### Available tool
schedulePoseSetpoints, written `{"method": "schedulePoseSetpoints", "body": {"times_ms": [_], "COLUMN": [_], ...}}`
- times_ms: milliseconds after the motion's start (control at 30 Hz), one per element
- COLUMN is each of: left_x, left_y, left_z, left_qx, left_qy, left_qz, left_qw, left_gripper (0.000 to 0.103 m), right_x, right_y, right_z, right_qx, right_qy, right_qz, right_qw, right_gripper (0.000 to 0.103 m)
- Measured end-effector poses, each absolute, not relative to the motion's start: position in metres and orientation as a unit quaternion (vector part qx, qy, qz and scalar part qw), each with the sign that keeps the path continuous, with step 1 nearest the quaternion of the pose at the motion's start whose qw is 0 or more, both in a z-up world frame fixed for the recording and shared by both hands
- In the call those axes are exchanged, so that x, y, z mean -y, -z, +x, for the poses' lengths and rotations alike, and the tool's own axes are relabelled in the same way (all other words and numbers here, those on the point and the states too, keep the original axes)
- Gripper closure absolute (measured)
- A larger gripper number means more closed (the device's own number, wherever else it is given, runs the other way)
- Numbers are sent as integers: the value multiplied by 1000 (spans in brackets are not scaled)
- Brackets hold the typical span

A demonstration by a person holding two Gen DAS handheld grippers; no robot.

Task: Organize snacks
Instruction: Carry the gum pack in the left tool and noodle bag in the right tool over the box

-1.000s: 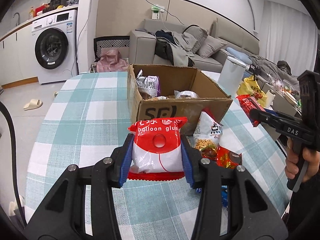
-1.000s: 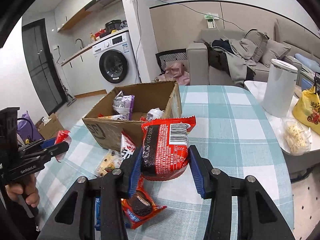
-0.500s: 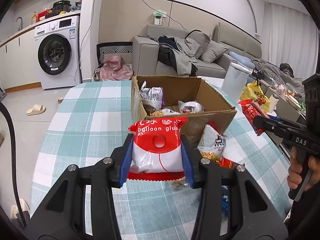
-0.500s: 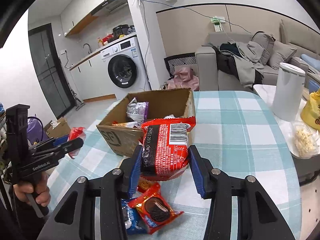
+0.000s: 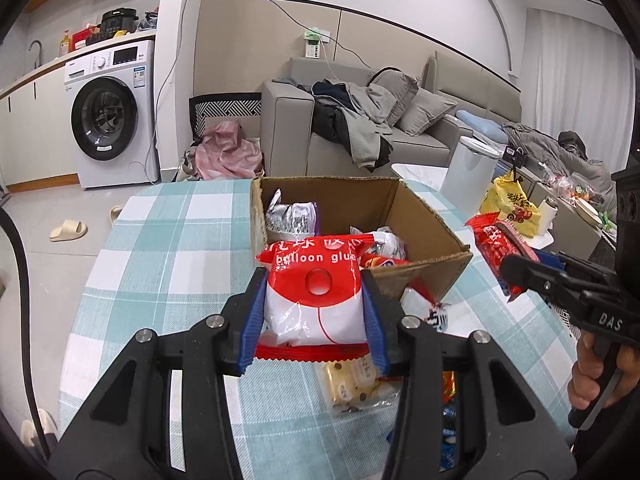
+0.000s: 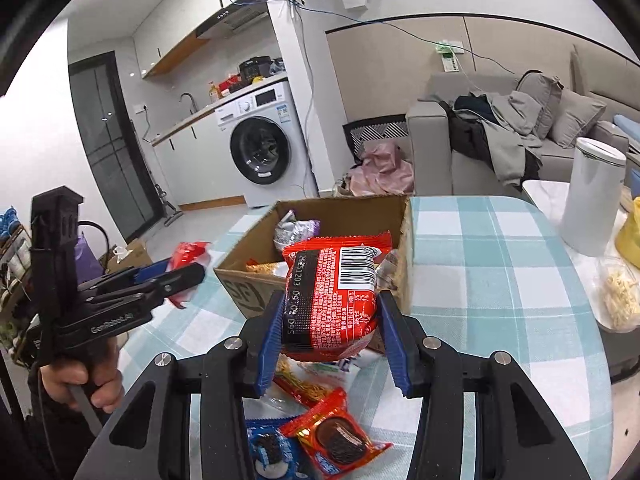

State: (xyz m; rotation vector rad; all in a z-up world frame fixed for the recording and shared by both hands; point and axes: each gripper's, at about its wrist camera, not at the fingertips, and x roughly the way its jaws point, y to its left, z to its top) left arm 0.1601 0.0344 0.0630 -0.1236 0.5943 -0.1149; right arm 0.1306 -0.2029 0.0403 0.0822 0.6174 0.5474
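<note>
Holding a packet in each gripper, both lifted off the table (image 5: pixel 168 248) near the box (image 5: pixel 424 272). Left gripper (image 5: pixel 314 322) clamped on a red-and-white pack (image 5: pixel 316 300) printed "balloon glue", blue pads (image 5: pixel 253 320) pressed on both its sides, pack upright, just in front of the box's near wall. Right gripper (image 6: pixel 329 334) clamped on a red pack (image 6: pixel 330 300), barcode side facing the camera, also at the box's near edge. Box is open-topped cardboard on the checked cloth; inside it a silver-purple bag (image 5: pixel 292 216) against the far-left corner, plus a few other wrappers I can't identify. Loose snacks on the table in front of the box: two cookie packs, one blue (image 6: pixel 272 454) and one red (image 6: pixel 336 438), and a clear pack of biscuits (image 5: pixel 350 380). White canister (image 6: pixel 592 200) stands well right of the box
</note>
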Motion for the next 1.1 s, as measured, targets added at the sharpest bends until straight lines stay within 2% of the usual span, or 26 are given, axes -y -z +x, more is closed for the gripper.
{"method": "schedulePoseSetpoints", "body": {"times_ms": [1100], "left_x": [-14], "left_y": [-56], "left_z": [235], "left_qx": [-291], "left_qy": [64], "left_qz": [-46], "left_qw": [954], "left_gripper": [62], "right_x": [176], "right_y": [-44], "right_z": [179], "right_qx": [-312], "right_qy": [-286], "right_qz": [56], "right_qw": [904], "right_gripper": [57]}}
